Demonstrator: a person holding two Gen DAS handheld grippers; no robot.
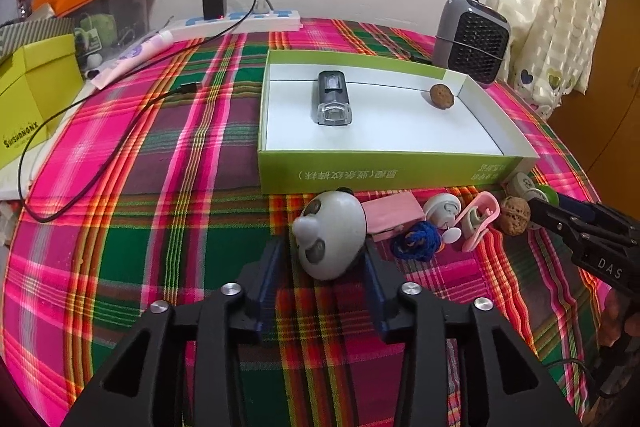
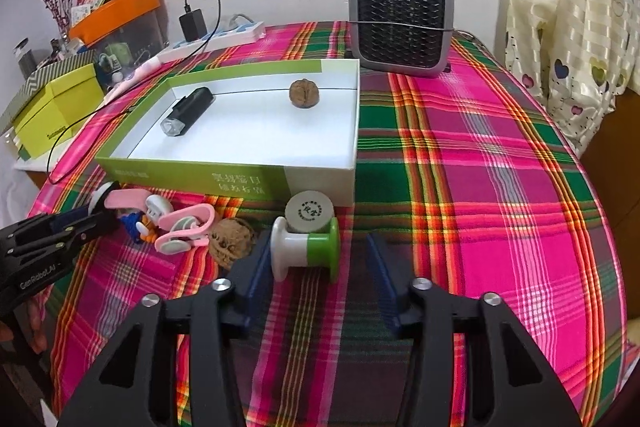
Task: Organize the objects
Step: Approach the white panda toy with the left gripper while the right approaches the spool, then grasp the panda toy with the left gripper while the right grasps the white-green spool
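The left gripper (image 1: 324, 267) stood partly open around the panda-faced toy (image 1: 330, 237) on the plaid cloth (image 1: 160, 227); its right pad seemed to touch, the left stood clear. The right gripper (image 2: 316, 267) was also apart, the green-and-white spool (image 2: 306, 247) between its pads, unpinched. Both lay just before the green box (image 2: 248, 183).

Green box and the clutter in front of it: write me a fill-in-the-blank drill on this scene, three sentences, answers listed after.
1. Inside the green box lie a black flashlight and one ____.
2. The left gripper has its jaws on either side of a toy shaped like a ____ head.
3. Between the right gripper's open jaws lies a spool that is half white and half ____.

Missing words: walnut; panda; green
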